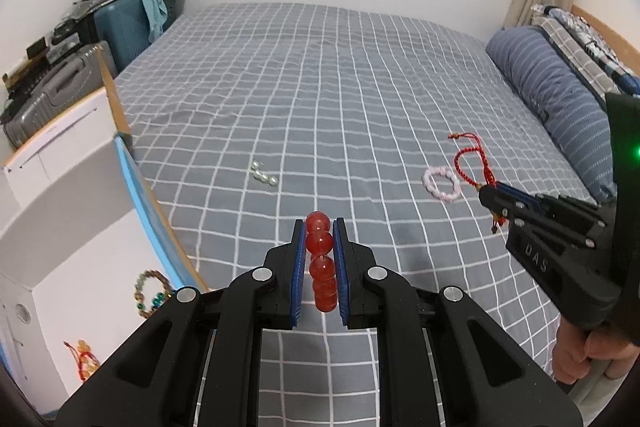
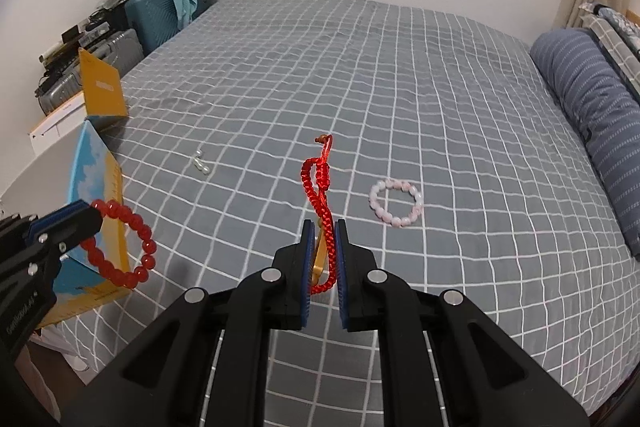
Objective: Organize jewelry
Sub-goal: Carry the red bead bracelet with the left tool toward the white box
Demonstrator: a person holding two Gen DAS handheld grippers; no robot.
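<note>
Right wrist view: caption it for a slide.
Right gripper lifts red braided cord bracelet above grey checked bedsheet.

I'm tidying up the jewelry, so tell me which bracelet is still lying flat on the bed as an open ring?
The pale pink bead bracelet. The red bead bracelet and the red braided cord are each held in a gripper.

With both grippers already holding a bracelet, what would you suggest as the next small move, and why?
Probably carry the left gripper, shut on the red bead bracelet, leftward over the open box; other bracelets already lie inside it.
</note>
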